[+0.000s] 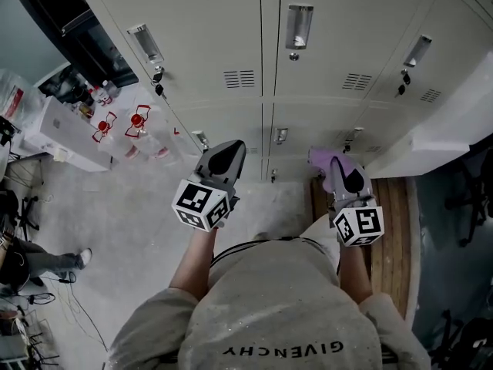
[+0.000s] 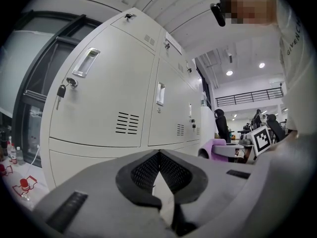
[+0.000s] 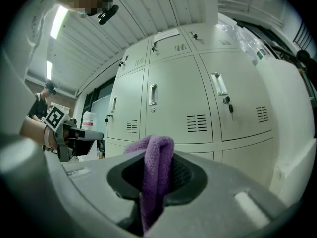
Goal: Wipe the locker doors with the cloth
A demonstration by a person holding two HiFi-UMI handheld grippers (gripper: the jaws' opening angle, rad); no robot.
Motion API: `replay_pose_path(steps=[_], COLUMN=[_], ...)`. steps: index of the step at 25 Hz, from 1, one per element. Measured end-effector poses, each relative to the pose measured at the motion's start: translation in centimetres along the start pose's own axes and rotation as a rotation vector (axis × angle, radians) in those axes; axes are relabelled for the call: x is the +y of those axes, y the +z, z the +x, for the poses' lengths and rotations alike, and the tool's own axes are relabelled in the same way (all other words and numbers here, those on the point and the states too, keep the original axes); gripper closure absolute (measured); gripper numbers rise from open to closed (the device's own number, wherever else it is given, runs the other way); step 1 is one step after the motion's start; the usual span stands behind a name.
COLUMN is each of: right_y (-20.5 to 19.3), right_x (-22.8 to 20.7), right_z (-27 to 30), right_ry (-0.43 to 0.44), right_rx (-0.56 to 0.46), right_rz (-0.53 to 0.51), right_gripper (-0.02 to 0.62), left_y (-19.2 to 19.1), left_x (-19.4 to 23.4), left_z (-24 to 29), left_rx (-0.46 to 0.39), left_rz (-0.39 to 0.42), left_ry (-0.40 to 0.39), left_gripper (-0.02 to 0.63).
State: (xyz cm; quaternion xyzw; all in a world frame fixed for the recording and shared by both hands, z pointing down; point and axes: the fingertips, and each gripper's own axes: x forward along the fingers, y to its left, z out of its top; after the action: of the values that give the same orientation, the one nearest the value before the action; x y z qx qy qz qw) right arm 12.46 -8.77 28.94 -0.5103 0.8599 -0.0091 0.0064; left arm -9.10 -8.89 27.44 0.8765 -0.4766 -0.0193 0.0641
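Cloth [image 3: 157, 168]: purple, folded, and you are pinching it in the right gripper [image 3: 159, 180]. The jaws are closing on the fold, which is standing up between them and poking out past the tips toward the locker doors [image 3: 174, 102].

Left gripper [image 2: 159, 153]: its jaws are meeting at the tips with nothing between them. It is riding level beside the right one, idle.

Position, head view: you are standing square to the lockers with both grippers pointing at them. The right gripper [image 1: 343, 174] is aiming at the lower row, between the middle and right columns. The cloth [image 1: 326, 160] is leading, off the metal as far as I can judge; exact gap not readable.

Key relation: the doors are lying straight ahead of the cloth and rising above it. The upper doors with their handles [image 3: 153, 94] are sitting higher than the tips in the right gripper view. The right hand is the only one carrying the cloth, so the wipe is falling to it.

Judgement: wiping is not yet under way. The next move is looking like a forward push to press the fold flat on a door, then strokes across the panel. Watch the hanging key [image 3: 228, 103]; the cloth could be snagging there.
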Motion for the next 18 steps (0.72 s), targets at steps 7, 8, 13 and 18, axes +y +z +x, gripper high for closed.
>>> replay_pose_path(steps=[7, 8, 13, 18], right_y=[-0.6, -0.8, -1.5, -1.8], right_x=[0.6, 0.6, 0.9, 1.0], right_z=[0.3, 0.3, 0.3, 0.2], right_ry=[0.006, 0.004, 0.005, 0.012], right_rx=[-0.001, 0.000, 0.008, 0.010], right_rz=[0.017, 0.022, 0.044, 0.043], right_gripper=[0.537, 0.538, 0.537, 0.538], left_y=[-0.5, -0.5, -0.8, -1.5], left_x=[0.3, 0.3, 0.6, 0.3], left_z=[-0.8, -0.8, -0.9, -0.9], left_rx=[0.021, 0.026, 0.042, 0.061], left_rz=[0.008, 0.010, 0.015, 0.023], left_ry=[0.006, 0.006, 0.012, 0.009], left_gripper=[0.607, 0.607, 0.607, 0.607])
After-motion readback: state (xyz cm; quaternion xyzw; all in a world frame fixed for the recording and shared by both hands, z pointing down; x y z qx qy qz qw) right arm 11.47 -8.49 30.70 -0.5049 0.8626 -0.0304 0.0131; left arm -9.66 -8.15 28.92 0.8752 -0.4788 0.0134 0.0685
